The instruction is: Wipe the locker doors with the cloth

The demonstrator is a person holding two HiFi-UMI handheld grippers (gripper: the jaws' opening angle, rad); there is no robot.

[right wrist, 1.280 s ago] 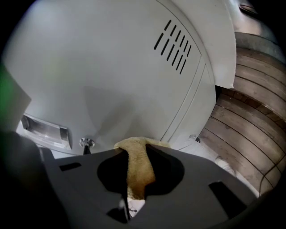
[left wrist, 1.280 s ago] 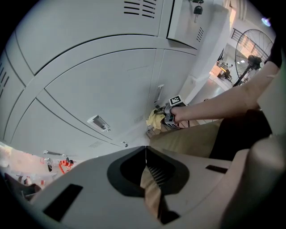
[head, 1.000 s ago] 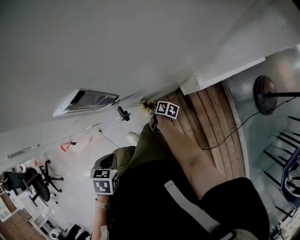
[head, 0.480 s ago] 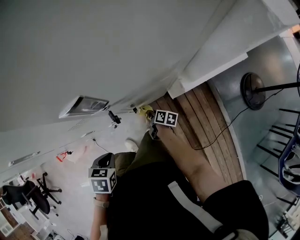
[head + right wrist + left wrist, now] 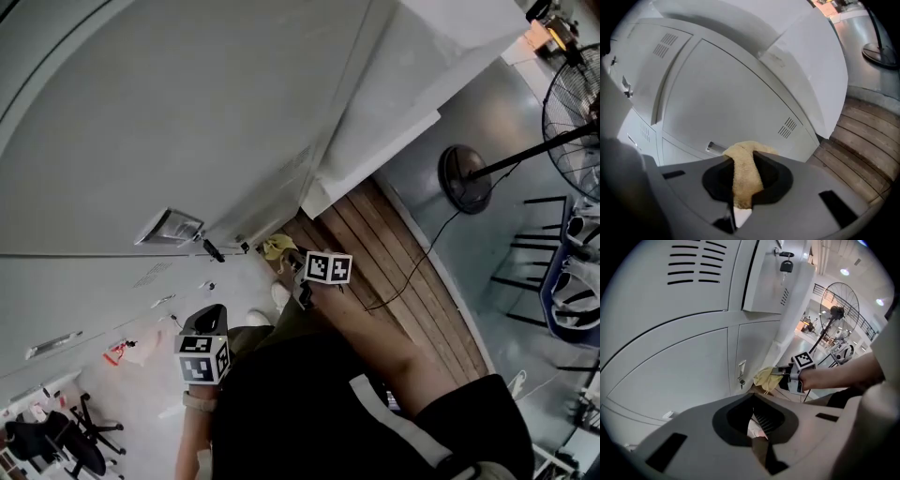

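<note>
Grey locker doors fill the upper left of the head view. My right gripper is low at the foot of the lockers, shut on a yellow cloth that bunches out past its tips. In the right gripper view the cloth runs up between the jaws toward a vented lower door. The left gripper view shows the right gripper and the cloth next to a small latch. My left gripper hangs back from the lockers, its jaws together with nothing in them.
An open locker door with a key in its lock juts out above. A wooden platform lies under the lockers with a cable across it. A standing fan and its round base are to the right. Office chairs stand at the lower left.
The head view has swung, showing more of the lockers and the fan. The right gripper with the cloth has shifted slightly along the locker foot. The left gripper has barely moved.
</note>
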